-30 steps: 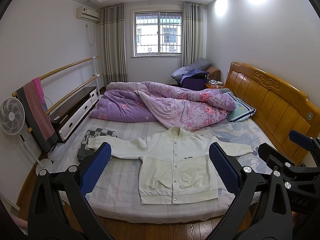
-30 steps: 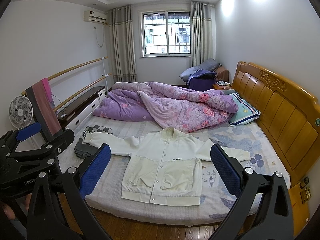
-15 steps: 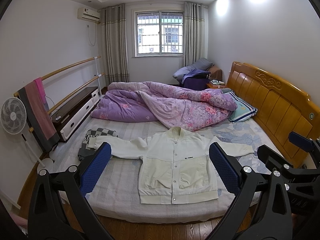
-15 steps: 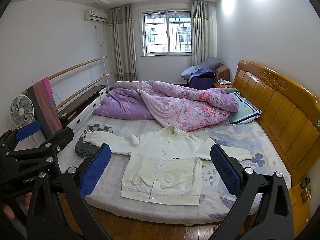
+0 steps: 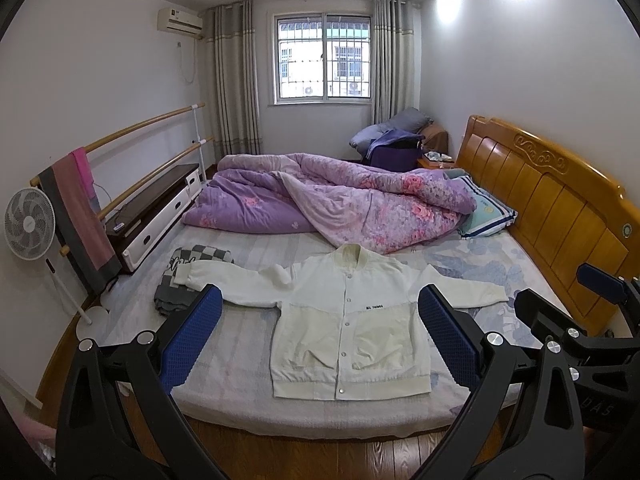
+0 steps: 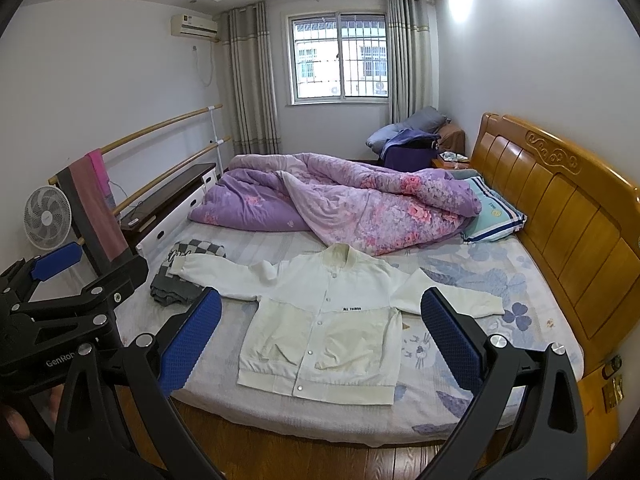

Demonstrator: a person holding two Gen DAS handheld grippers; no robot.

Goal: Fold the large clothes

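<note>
Near the front edge of the bed (image 5: 224, 412), a white jacket (image 5: 348, 320) is laid flat, front side up and snapped closed, with its hem toward the front edge and its collar toward the rumpled purple quilt (image 5: 340, 200) that fills the far half of the mattress. Both sleeves are spread outward: the one toward the wooden headboard (image 5: 560, 208) lies on the flowered sheet, while the cuff of the other rests on a folded checkered cloth (image 5: 192, 276) near the foot-end edge. No fold has yet been made, so the task is judged to be at its very start, with the approach to the garment in hand. The left gripper (image 5: 320, 340) is held above the floor short of the bed, its jaws spread wide and nothing between them; the right gripper (image 6: 322, 340) is held likewise beside it, jaws spread wide and empty. Neither is touching the jacket. The next move is judged to call for both grippers to be brought down to the garment, probably one to a sleeve or shoulder and the other to the hem on the same side, so that a side panel can be pinched through the fabric and carried over the middle. Care would be needed that only the jacket is pinched, since the sheet lies directly beneath and the checkered cloth sits under one cuff.
</note>
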